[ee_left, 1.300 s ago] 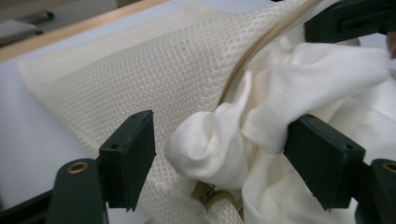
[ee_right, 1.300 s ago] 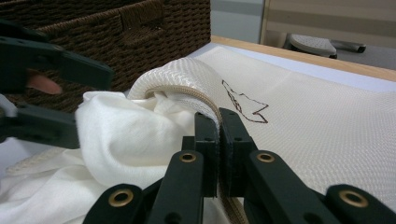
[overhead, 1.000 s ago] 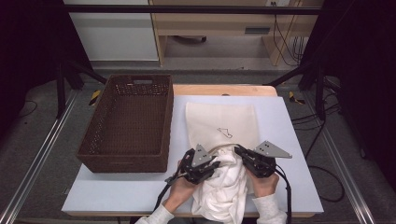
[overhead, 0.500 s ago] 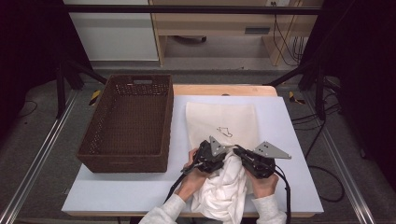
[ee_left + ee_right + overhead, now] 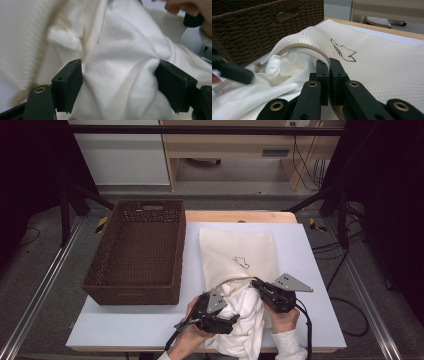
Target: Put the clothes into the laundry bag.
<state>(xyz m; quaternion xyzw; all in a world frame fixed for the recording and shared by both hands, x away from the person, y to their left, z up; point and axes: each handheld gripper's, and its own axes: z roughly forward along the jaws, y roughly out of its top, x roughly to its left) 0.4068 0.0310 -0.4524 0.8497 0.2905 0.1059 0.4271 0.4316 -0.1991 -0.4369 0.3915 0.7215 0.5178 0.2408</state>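
Left gripper [image 5: 226, 319] sits at the near edge of the table [image 5: 125, 325], jaws spread wide, white cloth [image 5: 120, 72] bunched between them. Right gripper [image 5: 256, 285] is just beside it, farther from that edge, jaws pinched together on the mesh bag [image 5: 372, 67] rim. Both hands grip from below.

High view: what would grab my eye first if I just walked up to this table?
Probably the white garment bunched at the table's near edge, half inside a cream mesh zip bag. The right gripper pinches the bag's zipper rim, while the left gripper has its jaws wide around a fold of the garment. A dark wicker basket stands at the left.
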